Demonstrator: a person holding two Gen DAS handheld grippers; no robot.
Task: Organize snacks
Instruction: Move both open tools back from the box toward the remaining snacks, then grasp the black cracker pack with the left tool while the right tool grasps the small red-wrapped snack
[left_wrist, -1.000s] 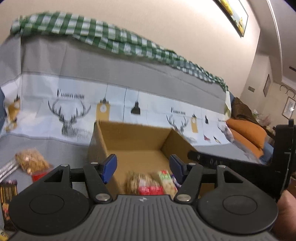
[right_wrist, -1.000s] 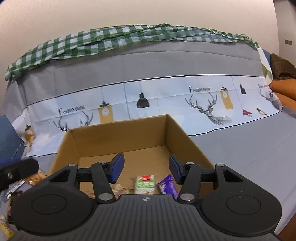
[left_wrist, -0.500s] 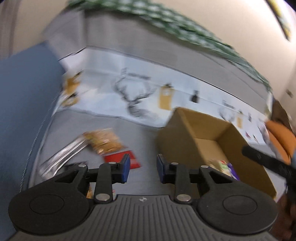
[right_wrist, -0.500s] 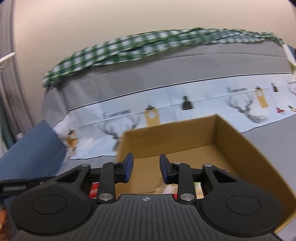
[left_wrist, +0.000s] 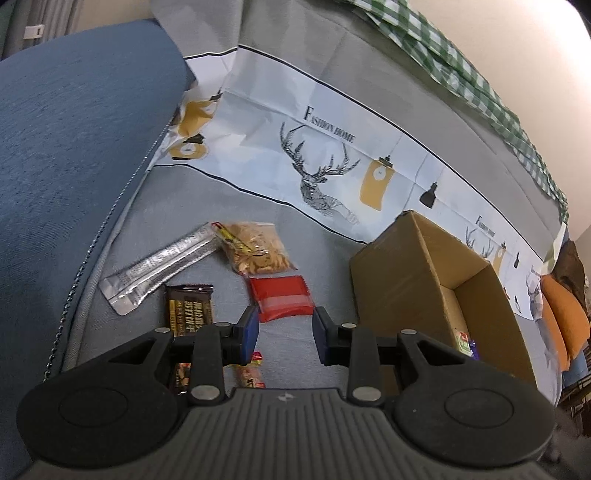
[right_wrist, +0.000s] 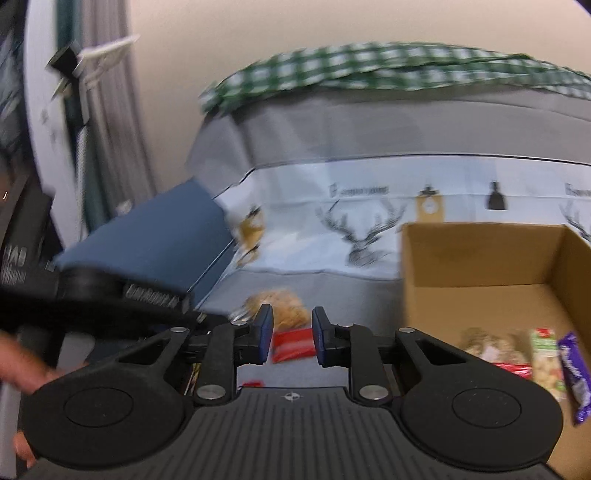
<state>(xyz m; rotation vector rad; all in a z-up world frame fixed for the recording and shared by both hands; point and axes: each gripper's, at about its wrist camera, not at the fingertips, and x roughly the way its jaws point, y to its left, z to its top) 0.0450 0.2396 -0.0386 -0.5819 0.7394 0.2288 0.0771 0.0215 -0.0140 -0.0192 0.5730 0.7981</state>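
Out to the left of the left gripper's (left_wrist: 284, 334) jaws, a silver foil packet (left_wrist: 159, 267) and a dark chocolate bar (left_wrist: 189, 308) are lying flat on the grey sofa cover (left_wrist: 325, 254), loose and unsorted, which is presumably why the gripper is tilting down over this patch; its jaws are standing at a narrow gap with nothing between them, as if readied for a thin wrapper; just ahead of them a red packet (left_wrist: 282, 297) is lying within easy reach, with a clear bag of biscuits (left_wrist: 256, 249) beyond it; to their right the cardboard box (left_wrist: 410, 280) is sitting open-topped, the likely place for collecting snacks; the right gripper (right_wrist: 292, 339) is pointing at the same red packet, its jaws closing on empty air; right of them, several snacks (right_wrist: 543, 356) are already resting inside the box.
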